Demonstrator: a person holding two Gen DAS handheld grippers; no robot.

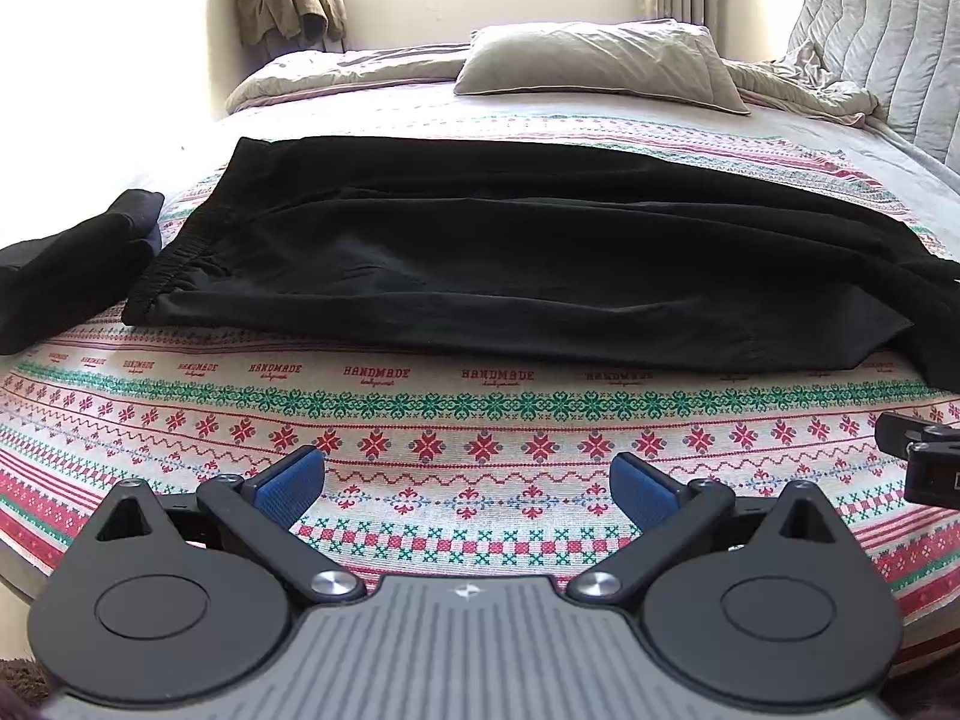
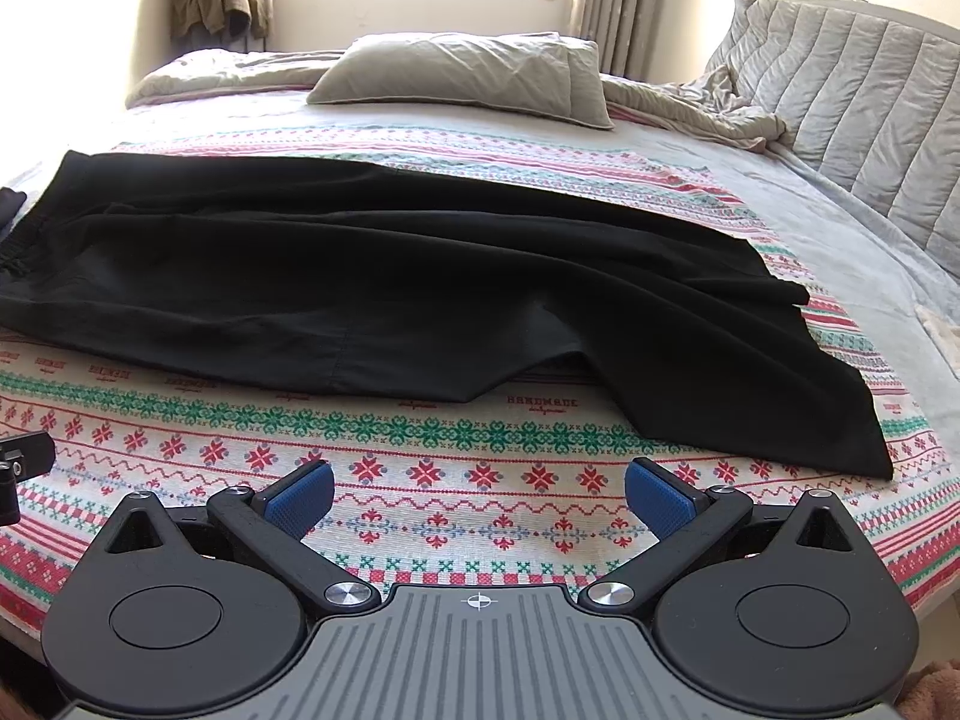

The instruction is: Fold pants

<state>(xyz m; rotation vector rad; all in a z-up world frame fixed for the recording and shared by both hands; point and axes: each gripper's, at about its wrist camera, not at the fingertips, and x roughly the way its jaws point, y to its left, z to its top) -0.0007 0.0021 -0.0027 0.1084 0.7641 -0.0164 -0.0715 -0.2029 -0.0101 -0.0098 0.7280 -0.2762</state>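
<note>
Black pants (image 1: 480,252) lie flat across the patterned blanket, waistband at the left, legs running right. In the right wrist view the pants (image 2: 390,276) show their leg ends at the right, one leg laid over the other. My left gripper (image 1: 467,480) is open and empty, above the blanket a little in front of the pants' near edge. My right gripper (image 2: 479,489) is open and empty, in front of the leg part. Each gripper's body shows at the edge of the other's view.
A red, green and white patterned blanket (image 1: 420,432) covers the bed. A folded black garment (image 1: 66,264) lies at the left. A grey pillow (image 1: 600,63), rumpled sheets and a padded headboard (image 2: 840,102) stand at the back and right. A window is behind.
</note>
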